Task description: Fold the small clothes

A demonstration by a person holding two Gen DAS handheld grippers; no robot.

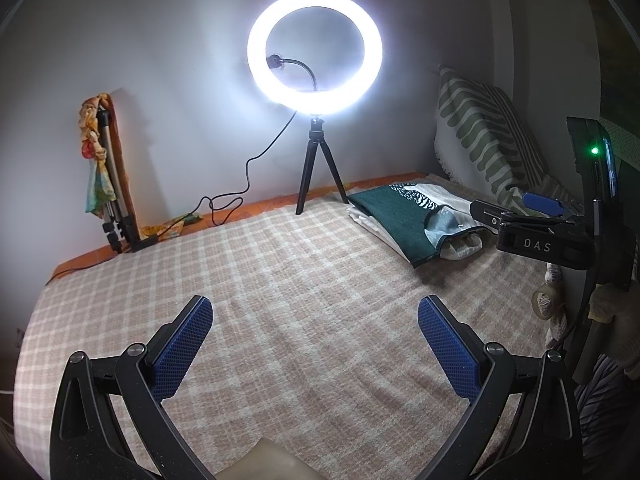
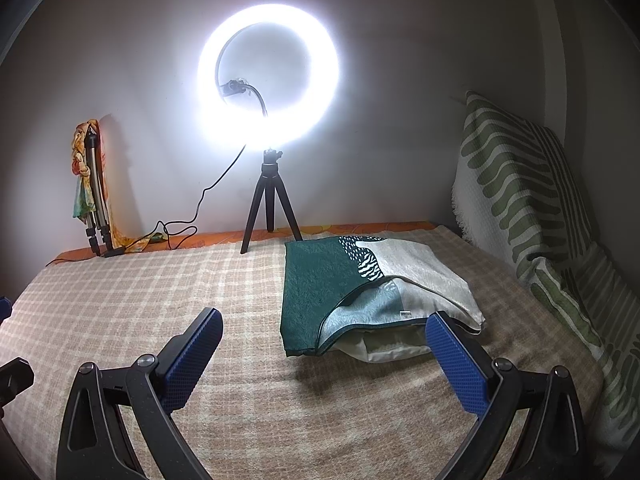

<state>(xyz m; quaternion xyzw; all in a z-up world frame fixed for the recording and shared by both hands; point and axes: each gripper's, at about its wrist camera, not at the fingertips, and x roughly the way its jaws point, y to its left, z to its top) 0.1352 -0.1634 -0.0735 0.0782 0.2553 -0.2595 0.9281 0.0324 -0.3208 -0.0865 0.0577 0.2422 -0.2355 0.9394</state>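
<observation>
A folded stack of small cloths, dark green and pale grey with a white pattern point(image 2: 360, 292), lies on the checked beige blanket point(image 2: 160, 292) at the right. It also shows in the left wrist view point(image 1: 408, 216) at the far right. My right gripper point(image 2: 326, 332) is open and empty, just in front of the stack, its right finger close to the stack's near corner. My left gripper point(image 1: 316, 320) is open and empty above bare blanket point(image 1: 280, 280). The right gripper's body point(image 1: 552, 236) shows at the right edge of the left wrist view.
A lit ring light on a small black tripod point(image 2: 269, 200) stands at the back, its cable point(image 2: 188, 224) trailing left. A folded tripod with a colourful cloth point(image 2: 90, 184) leans on the wall at back left. A green-striped pillow point(image 2: 520, 184) stands at the right.
</observation>
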